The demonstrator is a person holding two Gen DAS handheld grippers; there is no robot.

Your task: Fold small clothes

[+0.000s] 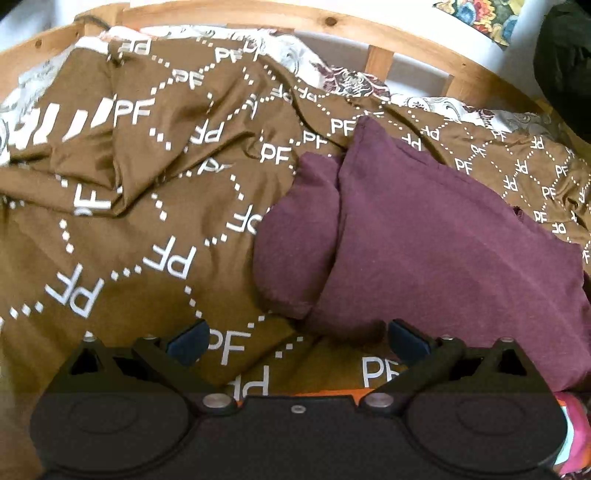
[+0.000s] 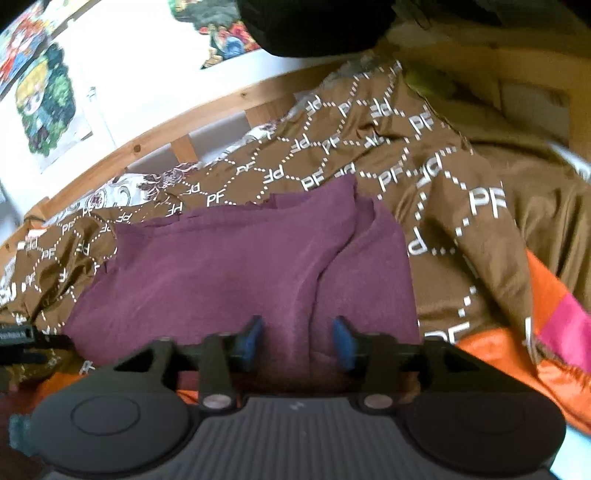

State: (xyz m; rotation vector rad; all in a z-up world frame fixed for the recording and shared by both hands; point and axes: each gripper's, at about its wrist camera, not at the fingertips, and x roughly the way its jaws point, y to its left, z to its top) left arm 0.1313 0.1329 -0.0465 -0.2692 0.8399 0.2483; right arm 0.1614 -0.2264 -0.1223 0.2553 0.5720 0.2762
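A small maroon garment (image 1: 424,236) lies partly folded on a brown bedspread printed with white "PF" letters (image 1: 129,221). A sleeve is folded over at its left side in the left wrist view. My left gripper (image 1: 297,341) is open and empty, just short of the garment's near edge. In the right wrist view the maroon garment (image 2: 240,266) lies straight ahead. My right gripper (image 2: 298,338) is open, its blue pads (image 2: 341,341) on either side of a raised ridge of the maroon cloth, not closed on it.
A wooden bed rail (image 1: 332,26) curves along the far side, with a white wall and colourful pictures (image 2: 48,99) behind. An orange and pink cloth (image 2: 546,325) lies at the right. A floral sheet (image 1: 351,81) shows under the bedspread. A dark object (image 2: 314,22) sits at the top.
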